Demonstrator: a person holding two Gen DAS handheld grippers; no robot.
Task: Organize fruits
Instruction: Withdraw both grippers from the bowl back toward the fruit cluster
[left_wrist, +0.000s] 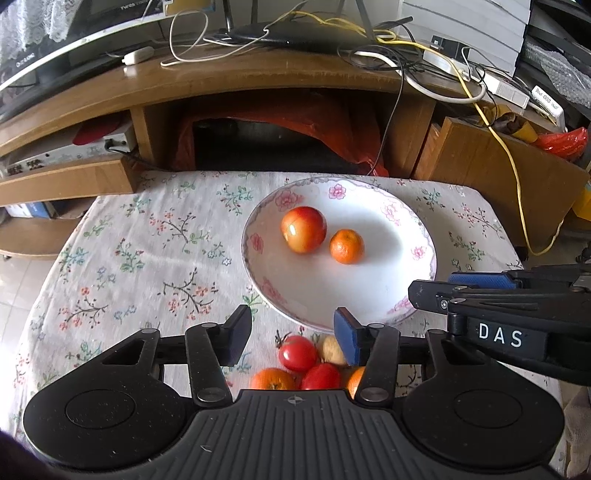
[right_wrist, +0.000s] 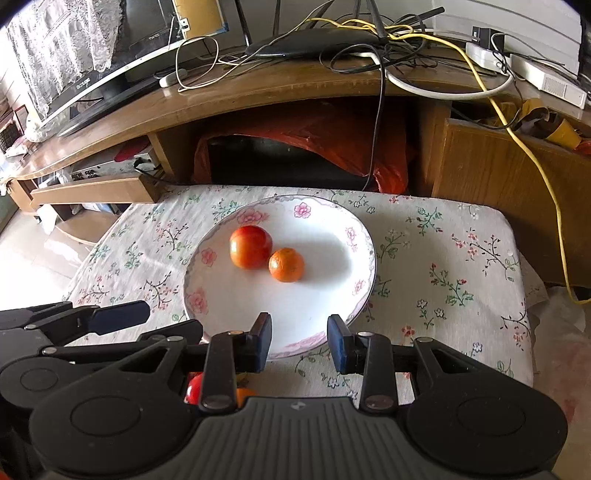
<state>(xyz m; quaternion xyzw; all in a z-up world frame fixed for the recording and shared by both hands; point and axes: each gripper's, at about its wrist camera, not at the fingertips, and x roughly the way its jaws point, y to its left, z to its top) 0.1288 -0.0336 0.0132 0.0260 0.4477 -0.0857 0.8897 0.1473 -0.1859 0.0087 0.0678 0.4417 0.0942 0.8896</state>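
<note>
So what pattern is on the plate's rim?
Pink flowers on white around the plate rim, clearest in the right wrist view.

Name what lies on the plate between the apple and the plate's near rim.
Nothing lies there: the plate is bare white from the apple to the near rim, in both wrist views. The orange sits beside.

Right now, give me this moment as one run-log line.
plate: apple, orange | tablecloth pile: fruits waiting | left gripper: open, empty, over pile | right gripper: open, empty, over plate's near rim
</note>
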